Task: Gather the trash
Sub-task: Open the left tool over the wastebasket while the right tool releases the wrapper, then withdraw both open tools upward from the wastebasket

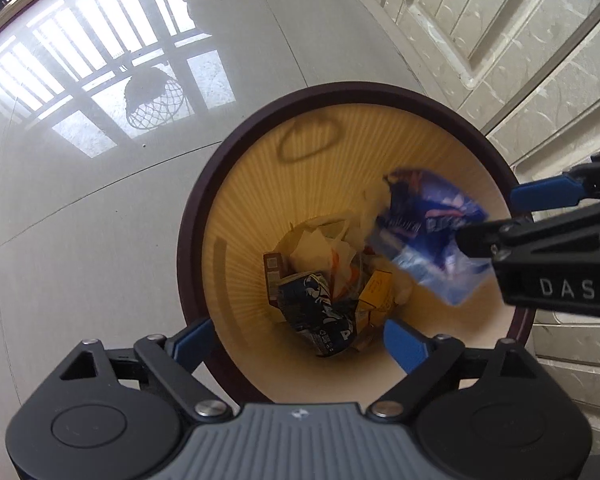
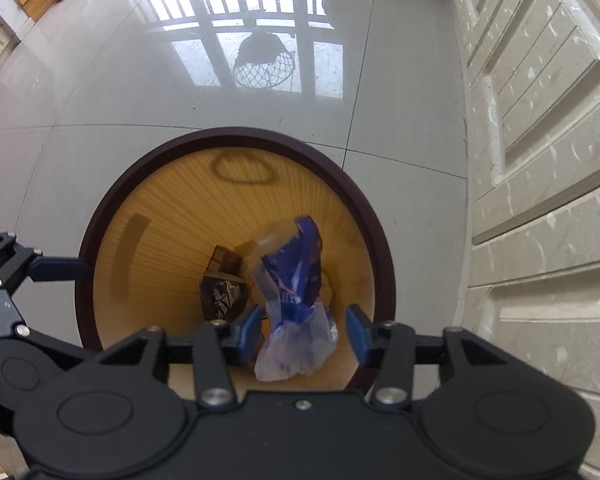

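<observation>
A glossy grey tiled floor is mirroring a barred window, and a cream panelled door is standing along the right side.

From the left wrist view, the bin, dark-rimmed with a yellow ribbed inside, is sitting on the floor close by the door. The left gripper is hovering over the bin's near rim with its jaws spread wide and nothing between them. Down at the bottom a crushed can, white paper and a yellow box are lying in a heap. The blue wrapper is hanging inside the mouth near the right rim, blurred, at the tips of the right gripper reaching in from that side.

From the right wrist view, the right gripper's jaws are standing apart with the wrapper between them; it looks freed or just slipping out, though I cannot tell whether one pad is touching it.

To do this well, I would say the right gripper should be holding over the bin's middle, jaws wide, until the light wrapper is dropping clear below the rim, since thin film may be clinging to a pad.
</observation>
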Demonstrator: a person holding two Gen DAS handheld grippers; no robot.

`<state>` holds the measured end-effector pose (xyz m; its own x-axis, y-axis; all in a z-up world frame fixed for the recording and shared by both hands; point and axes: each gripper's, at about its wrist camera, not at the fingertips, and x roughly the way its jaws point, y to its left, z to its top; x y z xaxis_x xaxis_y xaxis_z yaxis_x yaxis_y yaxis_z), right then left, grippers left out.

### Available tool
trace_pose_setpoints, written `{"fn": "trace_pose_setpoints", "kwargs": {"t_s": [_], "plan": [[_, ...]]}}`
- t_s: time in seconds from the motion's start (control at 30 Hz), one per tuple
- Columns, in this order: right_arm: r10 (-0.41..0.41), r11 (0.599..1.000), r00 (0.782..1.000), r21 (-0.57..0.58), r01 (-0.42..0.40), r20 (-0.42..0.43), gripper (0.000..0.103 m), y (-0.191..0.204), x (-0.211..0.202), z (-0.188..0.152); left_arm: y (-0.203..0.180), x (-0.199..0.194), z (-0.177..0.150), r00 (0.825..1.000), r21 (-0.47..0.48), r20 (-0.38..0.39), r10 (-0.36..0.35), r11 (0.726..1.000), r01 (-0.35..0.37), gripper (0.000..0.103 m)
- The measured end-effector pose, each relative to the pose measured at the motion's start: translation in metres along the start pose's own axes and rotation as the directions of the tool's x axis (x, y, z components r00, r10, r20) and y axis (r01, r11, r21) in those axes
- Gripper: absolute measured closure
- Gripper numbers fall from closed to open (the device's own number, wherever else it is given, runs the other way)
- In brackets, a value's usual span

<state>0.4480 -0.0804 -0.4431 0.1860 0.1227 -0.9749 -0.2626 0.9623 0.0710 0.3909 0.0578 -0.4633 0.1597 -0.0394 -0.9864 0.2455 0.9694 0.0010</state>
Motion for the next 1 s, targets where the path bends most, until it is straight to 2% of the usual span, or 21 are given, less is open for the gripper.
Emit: {"fn": "trace_pose_setpoints", "kwargs": {"t_s": [0.17, 0.53, 0.73, 0.8, 1.0], "plan": [[-0.002, 1.000, 1.000, 0.008, 0.002, -0.023, 0.040, -0.005, -0.001, -0.002, 0.005, -0.004, 0.000, 1.000, -0.019, 0.015, 0.005, 1.000, -0.005, 0.006], [-0.018, 0.999, 1.000, 0.029, 0.018, -0.002, 0.029, -0.020, -0.020, -0.014, 0.015, -0.021, -0.005, 0.998, -0.073, 0.056, 0.011, 0.997, -0.007, 0.001], [-0.025, 1.000, 1.000, 0.017, 0.025, 0.016, 0.017, -0.017, -0.030, -0.024, 0.020, -0.030, -0.017, 0.999, -0.111, 0.046, 0.001, 0.994, 0.004, 0.000], [-0.026, 1.000, 0.999, 0.011, 0.025, 0.024, 0.009, -0.016, -0.033, -0.028, 0.022, -0.032, -0.022, 0.999, -0.125, 0.044, 0.002, 0.992, 0.003, 0.000], [-0.047, 0.999, 0.998, 0.011, 0.047, 0.038, 0.000, -0.013, -0.045, -0.039, 0.030, -0.045, -0.036, 0.998, -0.175, 0.057, -0.013, 0.984, 0.023, 0.000]]}}
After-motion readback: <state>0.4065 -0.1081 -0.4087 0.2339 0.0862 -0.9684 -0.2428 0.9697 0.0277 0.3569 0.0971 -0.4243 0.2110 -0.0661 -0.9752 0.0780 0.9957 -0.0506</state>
